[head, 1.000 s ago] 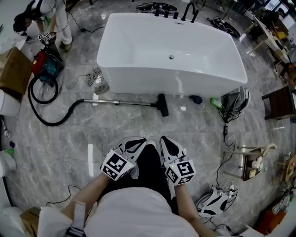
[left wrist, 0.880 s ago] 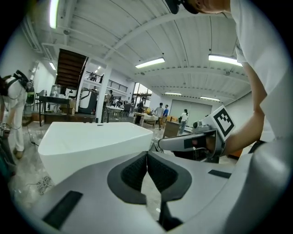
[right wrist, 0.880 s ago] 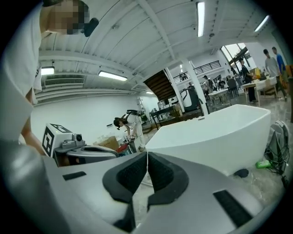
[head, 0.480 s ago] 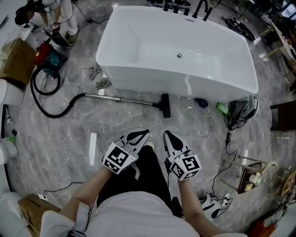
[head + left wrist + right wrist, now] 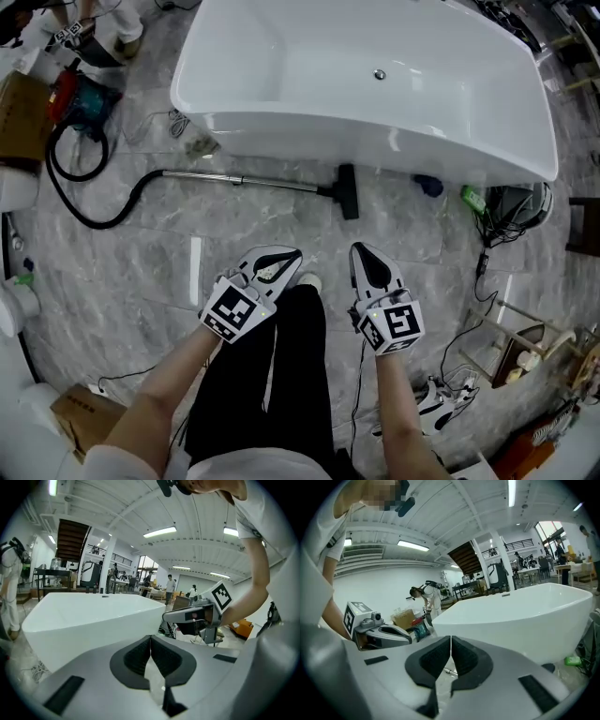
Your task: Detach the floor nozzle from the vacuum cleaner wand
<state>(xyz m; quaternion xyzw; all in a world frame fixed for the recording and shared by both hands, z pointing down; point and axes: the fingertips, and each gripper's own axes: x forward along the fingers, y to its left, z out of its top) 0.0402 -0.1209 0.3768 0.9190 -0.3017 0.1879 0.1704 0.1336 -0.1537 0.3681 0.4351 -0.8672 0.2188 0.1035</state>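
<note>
Head view showed the floor nozzle (image 5: 349, 191) on its wand (image 5: 262, 183), lying on the floor (image 5: 141, 272) beside the bathtub (image 5: 281, 131), far from us. Our left gripper (image 5: 279, 257) and right gripper (image 5: 363, 253) were both closed and empty. Pulling the nozzle with the wand unbraced would, we judged, drag both.

Bathtub (image 5: 375, 103): plain glossy white. Floor (image 5: 131, 272): grey marble, pale veins. Wand (image 5: 253, 182): silver. Floor nozzle (image 5: 349, 192), hose (image 5: 103, 225): black. Vacuum body (image 5: 89, 98), far left: red and teal. Left hand-held gripper (image 5: 292, 255), right hand-held gripper (image 5: 360, 251): white and black, black-and-white square markers. Trousers (image 5: 291, 375): black.
</note>
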